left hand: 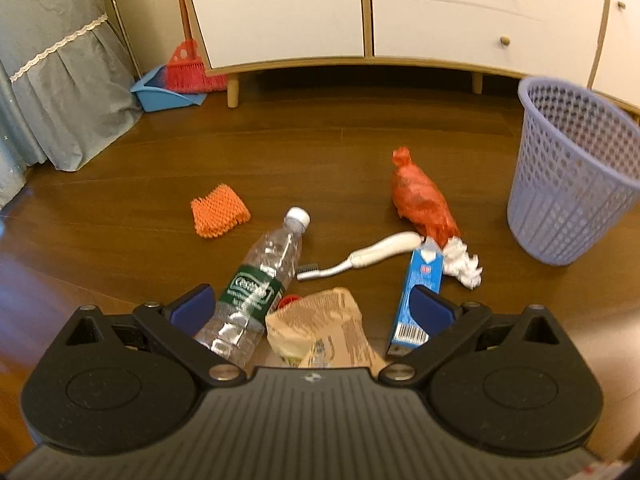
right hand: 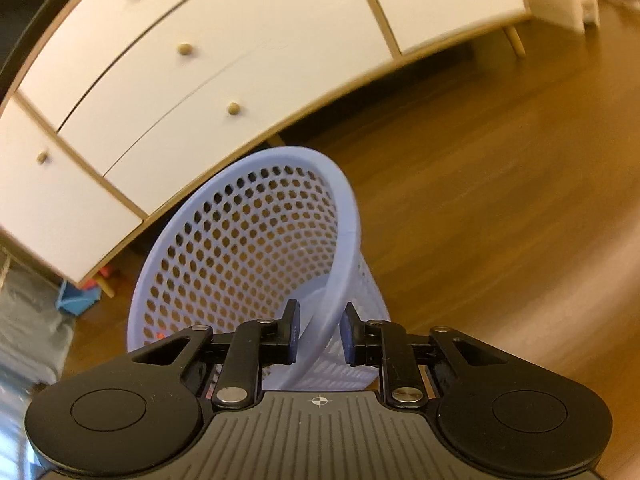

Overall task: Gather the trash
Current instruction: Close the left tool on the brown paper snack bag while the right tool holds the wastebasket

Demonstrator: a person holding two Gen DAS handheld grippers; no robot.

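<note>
My left gripper (left hand: 314, 308) hangs open low over a pile of trash on the wooden floor. Between its fingers lie a clear plastic bottle (left hand: 256, 280) with a green label and a crumpled brown paper bag (left hand: 324, 328). A blue carton (left hand: 418, 296) lies by the right finger. Beyond are a white toothbrush (left hand: 360, 258), a red bag (left hand: 424, 196), a white tissue wad (left hand: 464, 262) and an orange foam net (left hand: 219, 211). A lavender mesh basket (left hand: 572, 176) stands at the right. My right gripper (right hand: 320, 336) is closed narrowly over the basket's rim (right hand: 340, 248).
A white cabinet (left hand: 360, 12) on wooden legs runs along the back wall. A red broom (left hand: 188, 64) and blue dustpan (left hand: 160, 94) lean at its left end. Grey draped fabric (left hand: 60, 92) hangs at the far left. Bare floor lies between the trash and the cabinet.
</note>
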